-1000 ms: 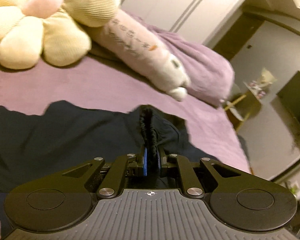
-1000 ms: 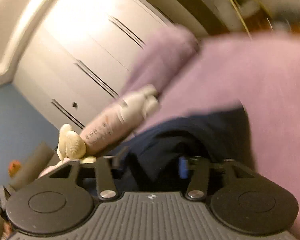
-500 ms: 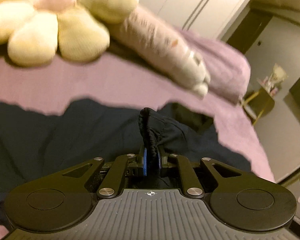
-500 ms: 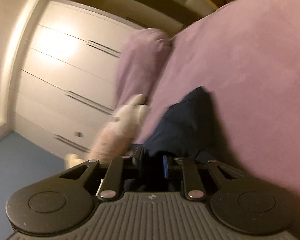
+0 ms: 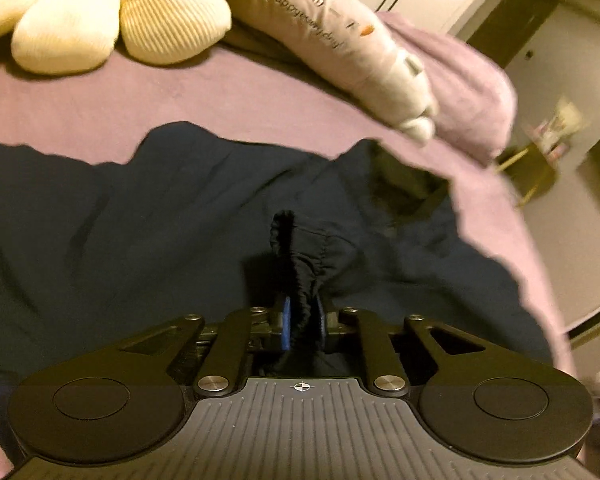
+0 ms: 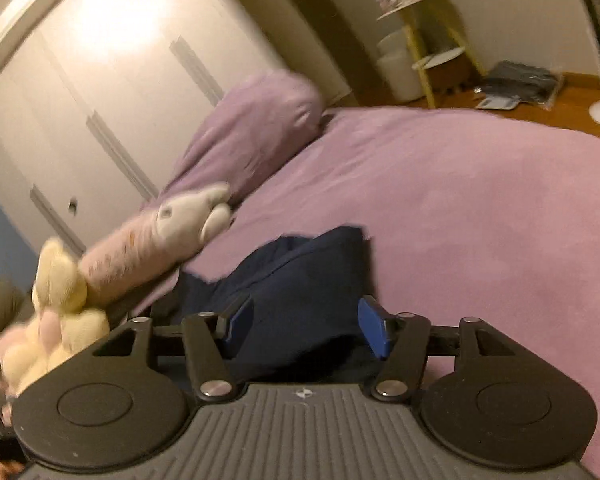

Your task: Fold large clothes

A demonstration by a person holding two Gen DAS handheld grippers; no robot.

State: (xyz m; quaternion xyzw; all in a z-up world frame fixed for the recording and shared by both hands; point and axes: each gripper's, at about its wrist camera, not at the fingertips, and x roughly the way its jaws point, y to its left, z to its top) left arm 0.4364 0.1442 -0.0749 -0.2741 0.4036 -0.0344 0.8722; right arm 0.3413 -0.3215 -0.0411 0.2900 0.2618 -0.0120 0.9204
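Dark navy garment (image 5: 172, 216), soft and rumpled, lies on lilac bed (image 5: 228, 96). Left gripper (image 5: 302, 322) clamped on its gathered hem. Right gripper (image 6: 306, 326) opening, fabric between, unpinched. Ribbed flower cushion (image 5: 112, 16) beyond.

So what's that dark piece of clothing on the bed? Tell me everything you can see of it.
The garment is dark navy, soft, thin-looking fabric, spread rumpled across the purple bed. One gathered, elastic-looking edge is bunched upright, pinched in the left gripper, whose jaws are easing apart. The right gripper is opening, with cloth between its pads but not pressed. The plush toys lie beyond it; whether they touch it is unclear.
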